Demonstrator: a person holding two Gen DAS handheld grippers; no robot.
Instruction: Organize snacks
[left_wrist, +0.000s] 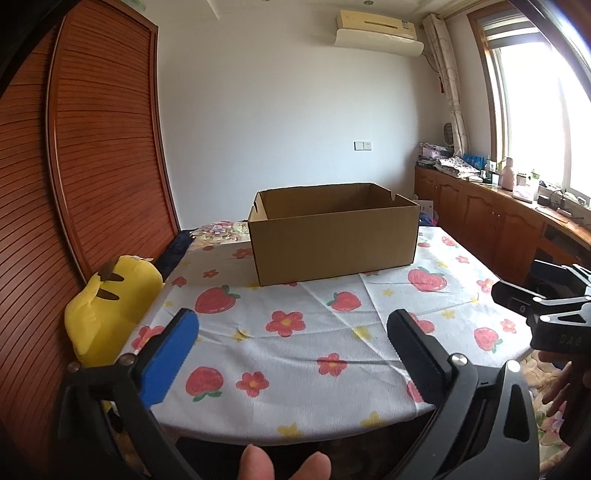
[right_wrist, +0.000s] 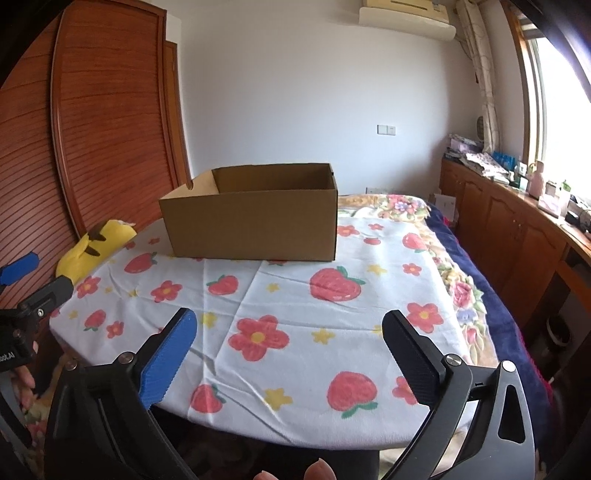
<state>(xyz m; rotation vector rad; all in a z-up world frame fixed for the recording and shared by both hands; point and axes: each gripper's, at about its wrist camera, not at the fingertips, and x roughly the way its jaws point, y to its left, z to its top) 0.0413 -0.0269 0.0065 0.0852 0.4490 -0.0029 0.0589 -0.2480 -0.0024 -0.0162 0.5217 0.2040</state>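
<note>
Both left tongs (left_wrist: 291, 332) and right tongs (right_wrist: 290, 330) gape wide, holding nothing, above the table (left_wrist: 295, 354); cardboard box (left_wrist: 334, 236) sits beyond.

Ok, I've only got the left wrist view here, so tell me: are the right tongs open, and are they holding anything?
Observer: The right tongs are open, with nothing between their fingers.
Operator: What lies off the table's right side?
Observer: A floral blanket with a dark blue edge runs alongside the strawberry tablecloth.
Operator: Any snacks to the right of the cardboard box?
Observer: None shows on the cloth there. The floor of the cardboard box is hidden from this view too.
</note>
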